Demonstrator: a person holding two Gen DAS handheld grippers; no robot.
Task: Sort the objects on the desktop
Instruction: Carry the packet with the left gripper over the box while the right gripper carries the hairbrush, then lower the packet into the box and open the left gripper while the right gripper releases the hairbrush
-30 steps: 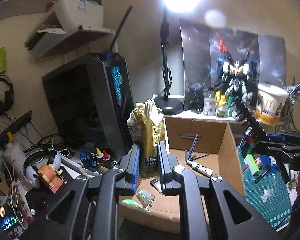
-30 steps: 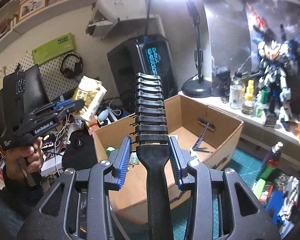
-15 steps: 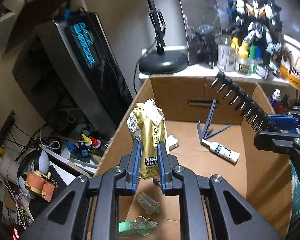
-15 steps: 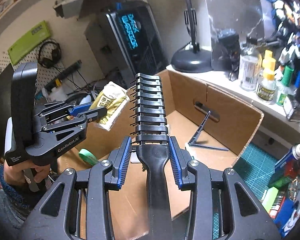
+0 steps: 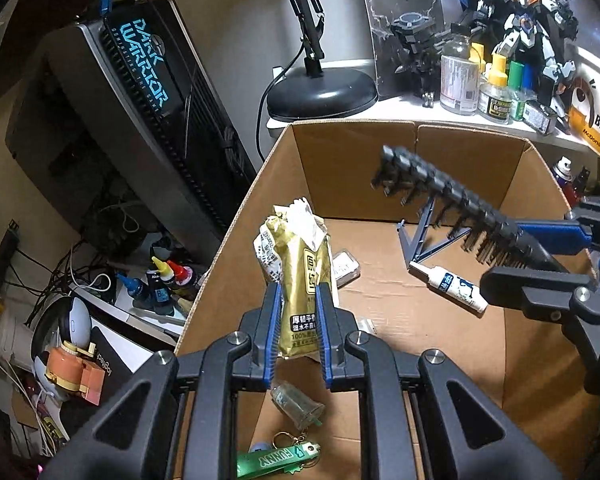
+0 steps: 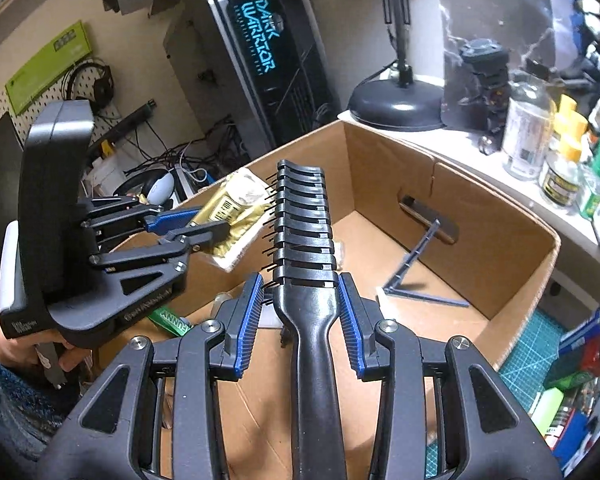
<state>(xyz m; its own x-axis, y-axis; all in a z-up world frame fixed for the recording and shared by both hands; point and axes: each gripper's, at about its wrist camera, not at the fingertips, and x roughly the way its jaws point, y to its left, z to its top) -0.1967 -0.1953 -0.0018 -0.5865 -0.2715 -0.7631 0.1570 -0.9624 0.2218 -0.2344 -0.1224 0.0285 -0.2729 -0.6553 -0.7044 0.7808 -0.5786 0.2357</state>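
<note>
Above the open cardboard box [image 5: 340, 160], the left hand-held gripper [image 5: 298, 312] was clenched on a gold tissue packet [image 5: 300, 272], held upright over the box's left side. Beside it, the right hand-held gripper [image 6: 300, 300] gripped a black hairbrush [image 6: 306, 220] by its handle, bristle head reaching out over the box. On the box floor lay a white tube [image 5: 448, 282], a blue-grey stand [image 5: 424, 236] and a green keychain tag [image 5: 276, 458].

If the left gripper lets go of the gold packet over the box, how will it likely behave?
The gold packet looks crumpled and torn open on top, so it is probably soft and light. Released by the left gripper, it would likely flop flat on the cardboard box floor, not roll.
</note>
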